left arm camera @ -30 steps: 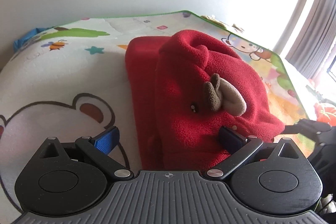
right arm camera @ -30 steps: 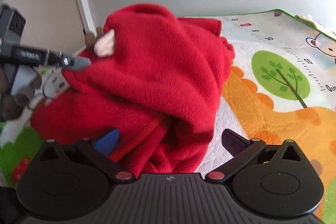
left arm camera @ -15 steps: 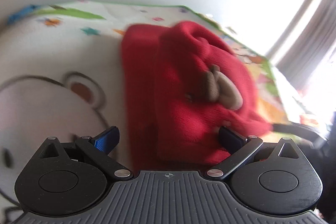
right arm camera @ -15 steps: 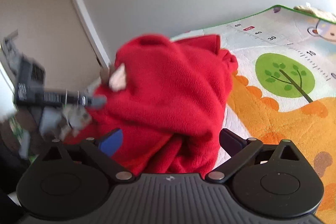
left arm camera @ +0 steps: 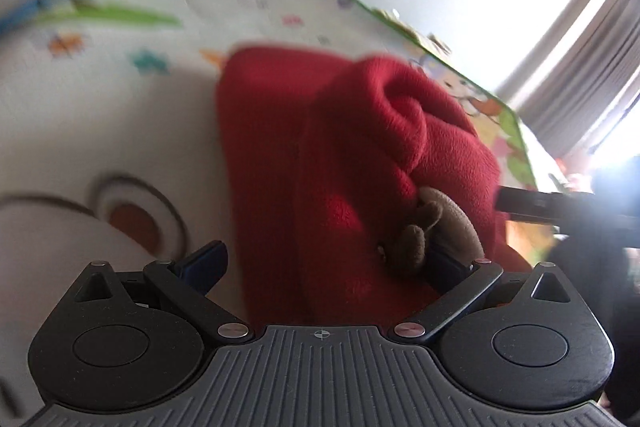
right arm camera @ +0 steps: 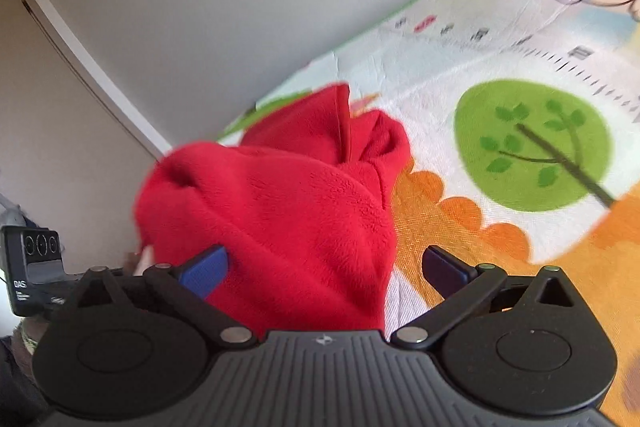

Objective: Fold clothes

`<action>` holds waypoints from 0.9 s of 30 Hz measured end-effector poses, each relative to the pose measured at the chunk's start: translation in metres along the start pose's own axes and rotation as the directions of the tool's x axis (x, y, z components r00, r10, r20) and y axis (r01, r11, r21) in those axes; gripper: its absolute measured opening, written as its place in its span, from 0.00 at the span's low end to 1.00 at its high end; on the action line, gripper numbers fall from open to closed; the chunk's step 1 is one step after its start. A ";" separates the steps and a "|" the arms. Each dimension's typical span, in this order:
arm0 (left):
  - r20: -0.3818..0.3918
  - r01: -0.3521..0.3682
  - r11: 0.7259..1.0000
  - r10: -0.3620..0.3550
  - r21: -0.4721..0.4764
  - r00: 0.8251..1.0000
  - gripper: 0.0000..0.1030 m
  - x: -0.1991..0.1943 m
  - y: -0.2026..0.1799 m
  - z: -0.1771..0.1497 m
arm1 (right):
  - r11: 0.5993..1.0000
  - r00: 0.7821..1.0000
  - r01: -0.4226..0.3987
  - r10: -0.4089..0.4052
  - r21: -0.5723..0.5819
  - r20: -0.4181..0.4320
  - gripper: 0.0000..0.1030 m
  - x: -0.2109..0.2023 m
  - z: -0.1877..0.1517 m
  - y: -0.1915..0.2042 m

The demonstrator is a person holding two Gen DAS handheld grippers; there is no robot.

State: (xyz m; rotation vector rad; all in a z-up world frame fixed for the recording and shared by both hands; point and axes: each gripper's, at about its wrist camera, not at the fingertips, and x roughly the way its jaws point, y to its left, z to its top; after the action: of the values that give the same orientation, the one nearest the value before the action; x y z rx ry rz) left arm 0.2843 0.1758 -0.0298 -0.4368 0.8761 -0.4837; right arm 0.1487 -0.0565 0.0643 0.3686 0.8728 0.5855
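Note:
A red fleece garment (left arm camera: 340, 167) lies bunched on the cartoon play mat (left arm camera: 120, 115), its brown plush ears (left arm camera: 436, 227) right against my left gripper's right finger. My left gripper (left arm camera: 324, 259) is open, with fleece between its fingers. In the right wrist view the same red fleece (right arm camera: 280, 211) fills the gap of my right gripper (right arm camera: 324, 263), whose jaws are opening wide; its pads do not press on the cloth. The right gripper's dark body (left arm camera: 560, 207) shows blurred at the fleece's right side.
The mat (right arm camera: 500, 67) with a green tree print and a ruler strip spreads to the right. A grey wall (right arm camera: 200, 7) runs behind its green edge. Curtains and a bright window (left arm camera: 592, 59) stand at the far right. The left gripper's casing (right arm camera: 36, 267) shows at the left edge.
Both grippers have slid closer over the fleece and rolled. The hood has folded over, and the brown ears now sit low by the left gripper's right finger.

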 end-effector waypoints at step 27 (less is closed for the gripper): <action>-0.052 0.191 0.964 -0.185 0.183 0.981 1.00 0.151 -0.128 0.082 | 0.917 0.947 -0.036 -0.096 0.397 0.307 1.00 -0.113 0.040 -0.160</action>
State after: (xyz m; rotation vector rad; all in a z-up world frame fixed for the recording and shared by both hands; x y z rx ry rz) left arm 0.4048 0.0000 -0.0070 -0.3405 0.8175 -0.7443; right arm 0.1760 -0.2540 0.0720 0.7988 0.6756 0.2995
